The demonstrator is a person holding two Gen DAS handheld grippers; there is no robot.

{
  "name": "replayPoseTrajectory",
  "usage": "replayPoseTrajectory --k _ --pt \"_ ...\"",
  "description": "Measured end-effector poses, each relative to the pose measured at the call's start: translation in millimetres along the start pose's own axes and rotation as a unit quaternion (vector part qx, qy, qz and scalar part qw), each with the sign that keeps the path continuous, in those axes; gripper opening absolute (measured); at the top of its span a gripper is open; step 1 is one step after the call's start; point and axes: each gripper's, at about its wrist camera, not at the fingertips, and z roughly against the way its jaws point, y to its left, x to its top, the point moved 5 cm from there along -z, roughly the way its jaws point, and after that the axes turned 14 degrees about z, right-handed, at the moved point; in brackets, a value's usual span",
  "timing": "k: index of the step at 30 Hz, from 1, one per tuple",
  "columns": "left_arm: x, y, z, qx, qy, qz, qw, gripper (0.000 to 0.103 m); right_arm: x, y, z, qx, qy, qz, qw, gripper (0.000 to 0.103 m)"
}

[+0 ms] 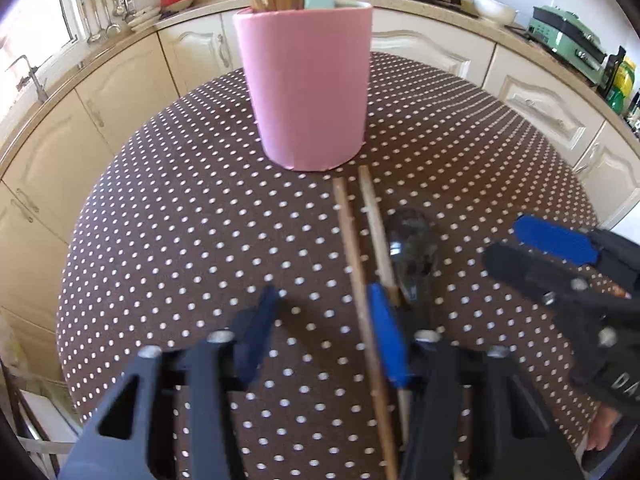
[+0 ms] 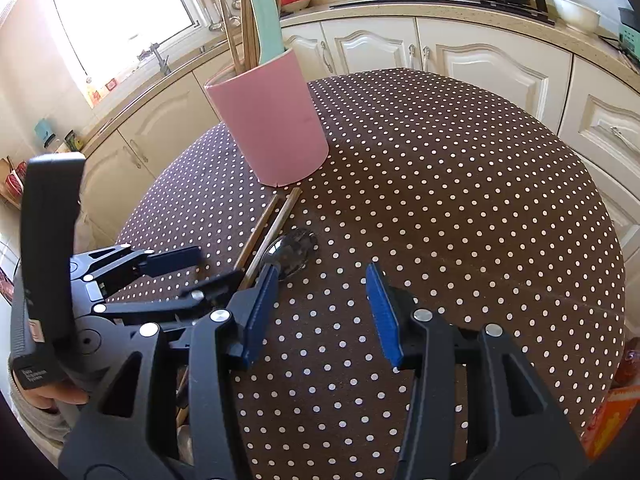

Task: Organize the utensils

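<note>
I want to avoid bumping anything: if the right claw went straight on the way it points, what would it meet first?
Probably just the bare dotted tablecloth. The right claw has nothing between its fingers; the spoon lies left of its line.

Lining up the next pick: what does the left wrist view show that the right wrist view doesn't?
Left wrist only: the darker chopstick lies between the left gripper fingers, not pinched; the paler chopstick lies outside its right finger.

Right wrist only: the right gripper is open over bare tablecloth.

Both: pink holder with utensils, metal spoon.
</note>
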Motion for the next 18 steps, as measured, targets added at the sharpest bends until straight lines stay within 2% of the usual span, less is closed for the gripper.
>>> replayPoseTrajectory --k 1,2,3,11,16,18 --pt "0 -1 1 -0.004 0.000 0.003 1.0000 0.027 0 0 -1 0.000 0.001 0.000 1.000 0.046" --pt "0 -1 2 -0.010 0.001 0.007 0.9999 0.014 -1 1 -1 -0.001 0.002 0.001 1.000 0.046" --pt "-1 -1 3 -0.018 0.002 0.012 0.9998 0.008 -2 1 -2 -0.002 0.003 0.000 1.000 0.046" --pt "-23 28 19 -0.062 -0.003 0.073 0.9954 0.005 -5 17 -18 -0.002 0.036 0.016 0.999 0.046" --pt "-31 54 31 -0.063 -0.016 0.109 0.9919 0.005 1 39 -25 0.004 0.040 0.041 0.998 0.046" --pt "-30 63 30 -0.059 -0.017 0.118 0.9910 0.005 7 49 -30 0.009 0.044 0.053 0.998 0.039"
